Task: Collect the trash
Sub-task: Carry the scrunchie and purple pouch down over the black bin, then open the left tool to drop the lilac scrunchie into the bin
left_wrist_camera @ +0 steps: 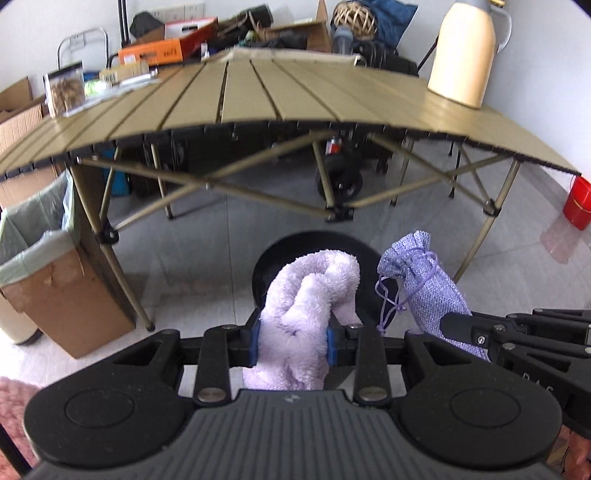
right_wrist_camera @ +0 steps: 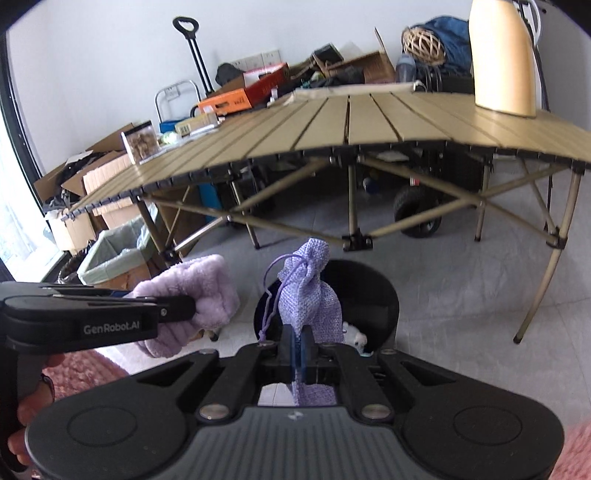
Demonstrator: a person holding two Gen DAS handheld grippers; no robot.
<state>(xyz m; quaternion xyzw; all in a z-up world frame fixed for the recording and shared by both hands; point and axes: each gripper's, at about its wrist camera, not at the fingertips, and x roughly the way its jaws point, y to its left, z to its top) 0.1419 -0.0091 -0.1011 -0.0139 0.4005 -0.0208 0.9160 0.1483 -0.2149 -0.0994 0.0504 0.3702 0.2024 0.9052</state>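
Bright daylight, glare at the left edge, fisheye bending, slight blur

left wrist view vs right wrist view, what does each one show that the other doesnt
Only the left wrist view shows the red bucket by the table's far leg. Only the right wrist view shows the person's hand and the trolley handle against the wall. Both show the fluffy lilac cloth in the left gripper, the purple drawstring pouch in the right gripper, the black bin and the folding table.
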